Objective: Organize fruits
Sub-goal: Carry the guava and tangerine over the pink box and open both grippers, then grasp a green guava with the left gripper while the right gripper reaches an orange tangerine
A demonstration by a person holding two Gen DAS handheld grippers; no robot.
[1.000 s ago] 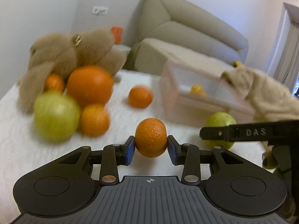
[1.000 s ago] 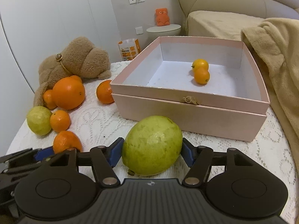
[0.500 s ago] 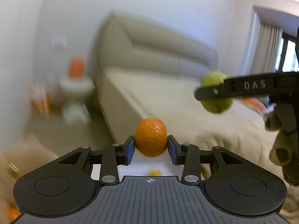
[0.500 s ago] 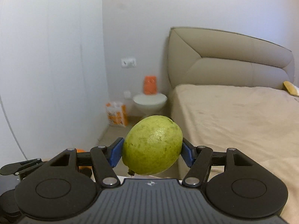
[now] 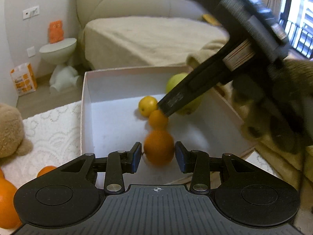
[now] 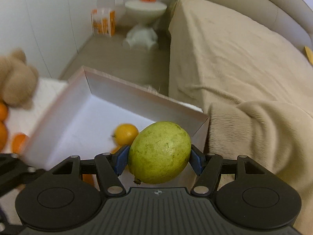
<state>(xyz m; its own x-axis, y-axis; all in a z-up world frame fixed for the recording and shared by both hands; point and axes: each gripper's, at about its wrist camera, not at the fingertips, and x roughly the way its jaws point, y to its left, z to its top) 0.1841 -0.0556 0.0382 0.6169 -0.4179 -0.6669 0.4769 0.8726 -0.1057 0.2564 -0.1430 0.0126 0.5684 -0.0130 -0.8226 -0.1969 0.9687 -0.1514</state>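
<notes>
Behind the work stands a beige bed (image 5: pixel 146 39), and before it a counter (image 5: pixel 52 121) under a white lace cloth; on this counter sits an open pale pink box (image 5: pixel 86 107), which I judge to be the place where the fruits are collected.

The left gripper (image 5: pixel 158 154) hangs over the near part of the box; its jaws are narrow and clamp a mandarin (image 5: pixel 158 146) from both sides, so the fruit is carried above the box floor and not resting on it.

The right gripper (image 6: pixel 159 156) has its jaws at a middle width, pressed on a green guava (image 6: pixel 159 152); it holds the guava over the far right corner of the box, probably to keep the large fruit apart from the small ones.

A yellow citrus (image 5: pixel 147 105) and a small orange (image 5: pixel 158 120) already lie in the box, touching each other; more oranges (image 5: pixel 5 203) wait on the cloth beside a teddy bear (image 5: pixel 9 129); so the task seems less than half done.
</notes>
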